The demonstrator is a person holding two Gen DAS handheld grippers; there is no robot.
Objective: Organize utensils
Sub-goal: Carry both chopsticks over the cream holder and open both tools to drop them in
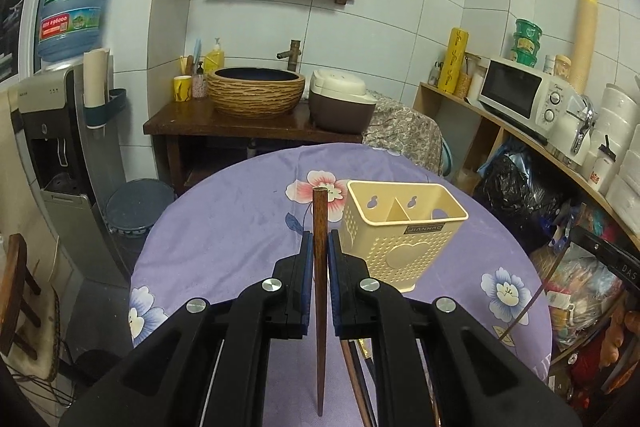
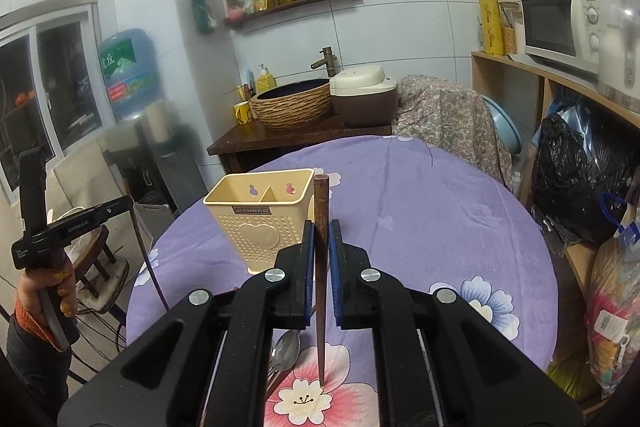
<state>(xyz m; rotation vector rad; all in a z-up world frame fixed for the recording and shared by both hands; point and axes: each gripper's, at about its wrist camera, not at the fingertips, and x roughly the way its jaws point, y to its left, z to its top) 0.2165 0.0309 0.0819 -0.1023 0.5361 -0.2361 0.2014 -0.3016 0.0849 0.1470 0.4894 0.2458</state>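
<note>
In the left wrist view my left gripper (image 1: 319, 241) is shut on a brown wooden chopstick (image 1: 319, 291). The stick runs straight along the jaws, blunt end forward, above the table. A cream perforated utensil holder (image 1: 400, 239) with a divider stands upright just ahead and to the right. In the right wrist view my right gripper (image 2: 321, 229) is shut on a second brown chopstick (image 2: 321, 307), its thin tip near the cloth. The utensil holder (image 2: 260, 223) stands ahead and to the left there. A metal spoon (image 2: 286, 347) lies under the right gripper.
The round table (image 1: 224, 227) wears a purple flowered cloth. More brown and dark sticks (image 1: 356, 383) lie beneath the left gripper. A hand (image 2: 48, 291) holds the other device at the left. Behind are a basin (image 1: 256, 93), a rice cooker (image 1: 340, 103) and shelves with a microwave (image 1: 524, 93).
</note>
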